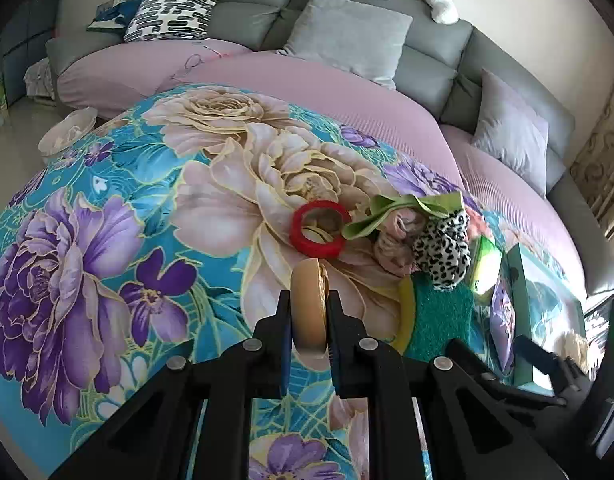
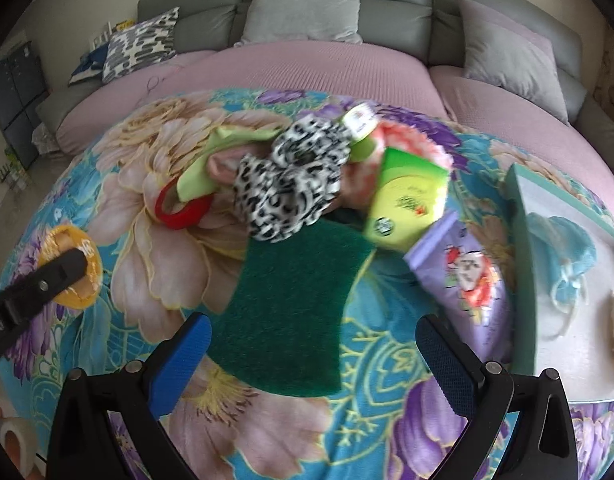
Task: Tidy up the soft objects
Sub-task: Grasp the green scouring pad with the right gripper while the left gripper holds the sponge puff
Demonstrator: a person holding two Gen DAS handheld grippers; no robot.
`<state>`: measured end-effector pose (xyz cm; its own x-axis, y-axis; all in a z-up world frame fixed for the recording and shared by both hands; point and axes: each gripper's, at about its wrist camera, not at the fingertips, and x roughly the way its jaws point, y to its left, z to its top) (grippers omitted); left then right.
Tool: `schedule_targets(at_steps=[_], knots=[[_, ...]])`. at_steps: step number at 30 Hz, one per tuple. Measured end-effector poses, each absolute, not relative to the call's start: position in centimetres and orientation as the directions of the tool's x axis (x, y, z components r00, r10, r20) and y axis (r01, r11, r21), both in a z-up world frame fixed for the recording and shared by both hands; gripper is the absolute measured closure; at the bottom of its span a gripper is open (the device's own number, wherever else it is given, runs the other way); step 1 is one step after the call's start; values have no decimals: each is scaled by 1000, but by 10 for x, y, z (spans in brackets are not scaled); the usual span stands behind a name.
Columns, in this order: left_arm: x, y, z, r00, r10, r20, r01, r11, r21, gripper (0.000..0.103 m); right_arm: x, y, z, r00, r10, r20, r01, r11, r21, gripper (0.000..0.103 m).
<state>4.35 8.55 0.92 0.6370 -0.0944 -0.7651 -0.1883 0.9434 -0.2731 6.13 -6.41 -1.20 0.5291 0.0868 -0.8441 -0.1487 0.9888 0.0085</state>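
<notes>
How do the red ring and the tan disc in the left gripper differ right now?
The red ring lies flat on the floral cloth, free of any gripper; the tan disc stands on edge, clamped in the left gripper. The ring is bright red with an open centre; the disc is tan-yellow, with a print on its face in the right wrist view. A green cloth overlaps the ring; nothing covers the disc. Both are round.
</notes>
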Motion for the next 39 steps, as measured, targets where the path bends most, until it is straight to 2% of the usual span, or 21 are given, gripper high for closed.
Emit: schedule_targets(at_steps=[13,23,27,30,39], knots=[[39,109,5,638,-91,-765,-234,923,-305,87,73,-35,-37,502,24,-864,-175,982,-74,0],[39,117,0,632,-98,-769,-248,915,-320,87,75,-53,-40,496,35,-867,-123,992,-30,0],[39,118,0,632,-99,-769,-249,913,-322,87,74,-55,-38,496,72,-865,-138,990,3,11],[39,117,-1,630,-100,-770,-248,914,-322,87,71,-50,-34,506,99,-857,-167,986,16,25],[40,116,-1,629,-101,-770,-242,917,-318,87,68,-59,-23,509,158,-846,-161,983,86,29]])
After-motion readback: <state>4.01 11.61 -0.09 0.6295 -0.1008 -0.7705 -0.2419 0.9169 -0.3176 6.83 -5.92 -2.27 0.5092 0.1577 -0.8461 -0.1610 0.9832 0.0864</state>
